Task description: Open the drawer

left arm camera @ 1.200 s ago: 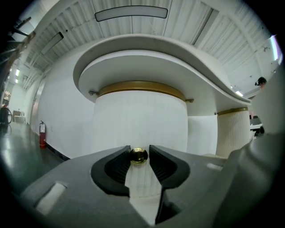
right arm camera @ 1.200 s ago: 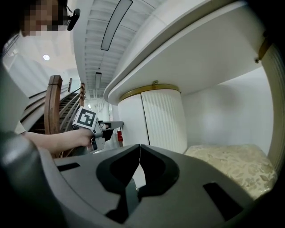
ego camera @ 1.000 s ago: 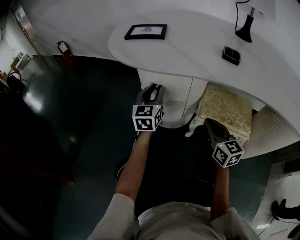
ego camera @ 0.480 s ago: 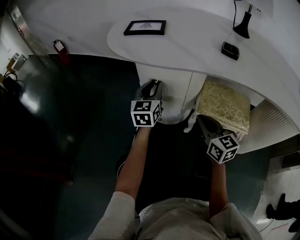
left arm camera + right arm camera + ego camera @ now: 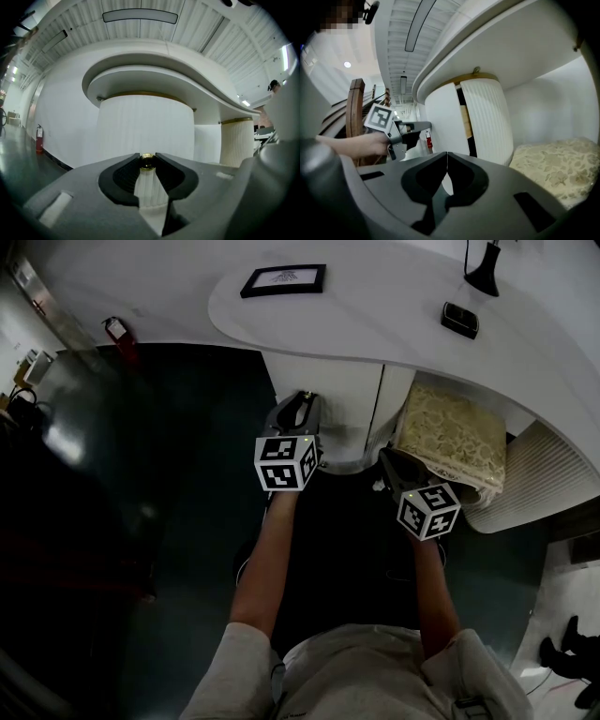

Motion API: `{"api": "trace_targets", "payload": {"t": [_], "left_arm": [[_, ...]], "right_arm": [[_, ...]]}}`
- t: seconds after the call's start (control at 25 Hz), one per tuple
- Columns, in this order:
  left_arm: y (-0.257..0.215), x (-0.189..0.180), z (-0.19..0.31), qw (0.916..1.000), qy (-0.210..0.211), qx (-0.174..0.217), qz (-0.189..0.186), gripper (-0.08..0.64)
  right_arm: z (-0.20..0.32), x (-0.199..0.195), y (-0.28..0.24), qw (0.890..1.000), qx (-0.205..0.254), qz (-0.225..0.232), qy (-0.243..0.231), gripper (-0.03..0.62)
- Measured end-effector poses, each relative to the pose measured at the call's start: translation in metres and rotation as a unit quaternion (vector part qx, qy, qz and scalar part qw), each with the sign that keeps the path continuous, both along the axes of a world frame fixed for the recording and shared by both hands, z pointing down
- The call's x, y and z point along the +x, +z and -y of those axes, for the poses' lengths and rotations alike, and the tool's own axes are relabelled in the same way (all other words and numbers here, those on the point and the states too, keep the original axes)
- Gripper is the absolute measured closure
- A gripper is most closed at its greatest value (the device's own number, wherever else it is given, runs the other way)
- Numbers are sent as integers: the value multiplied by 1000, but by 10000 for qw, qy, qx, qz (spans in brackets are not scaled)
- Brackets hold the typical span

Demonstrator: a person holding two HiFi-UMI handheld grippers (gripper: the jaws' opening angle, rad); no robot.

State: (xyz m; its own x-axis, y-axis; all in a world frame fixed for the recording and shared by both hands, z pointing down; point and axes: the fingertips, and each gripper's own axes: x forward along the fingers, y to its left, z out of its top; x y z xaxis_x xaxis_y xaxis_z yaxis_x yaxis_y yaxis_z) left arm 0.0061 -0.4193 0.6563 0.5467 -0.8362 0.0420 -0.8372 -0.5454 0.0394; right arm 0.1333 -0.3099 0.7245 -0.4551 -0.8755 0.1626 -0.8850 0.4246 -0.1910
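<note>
Drawer (image 5: 145, 126) front's brass knob (image 5: 147, 161) is pinched in the left hand-held gripper (image 5: 303, 405).

The drawer (image 5: 145, 126) is a tall, white, rounded unit with a finely ribbed front and a thin gold band along its top edge. It stands upright beneath the overhanging white counter (image 5: 375, 324). Its small round brass knob (image 5: 147, 161) is pinched between the fingers (image 5: 124, 176) of the left gripper (image 5: 147, 157). In the right gripper view, a narrow dark gap (image 5: 465, 126) with a tan edge runs down one side of it.
</note>
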Motion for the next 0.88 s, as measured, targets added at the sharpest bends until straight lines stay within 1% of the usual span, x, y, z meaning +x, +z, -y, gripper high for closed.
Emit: {"api": "trace_targets", "payload": {"t": [0.12, 0.24, 0.32, 0.4, 0.56, 0.72, 0.88], "left_arm": [[1, 0, -1, 10000, -62, -16, -68, 450], [0, -1, -1, 9999, -104, -29, -117, 451], [1, -1, -1, 9999, -78, -55, -125, 451], [2, -1, -3, 9998, -42, -102, -142, 449], [0, -2, -4, 9998, -48, -147, -115, 451], [0, -1, -5, 9997, -36, -228, -96, 453], [0, -1, -5, 9996, -76, -231, -112, 453]], "right_arm": [[37, -11, 33, 9988, -160, -350, 309, 577], [71, -22, 57, 9965, -370, -430, 611, 577], [85, -25, 72, 9942, -530, -563, 751, 577], [88, -25, 78, 9930, -504, -641, 860, 577], [88, -24, 77, 9938, -299, -508, 945, 577], [89, -22, 77, 9932, -297, -450, 1029, 577], [90, -22, 76, 9934, -249, -411, 1038, 577]]}}
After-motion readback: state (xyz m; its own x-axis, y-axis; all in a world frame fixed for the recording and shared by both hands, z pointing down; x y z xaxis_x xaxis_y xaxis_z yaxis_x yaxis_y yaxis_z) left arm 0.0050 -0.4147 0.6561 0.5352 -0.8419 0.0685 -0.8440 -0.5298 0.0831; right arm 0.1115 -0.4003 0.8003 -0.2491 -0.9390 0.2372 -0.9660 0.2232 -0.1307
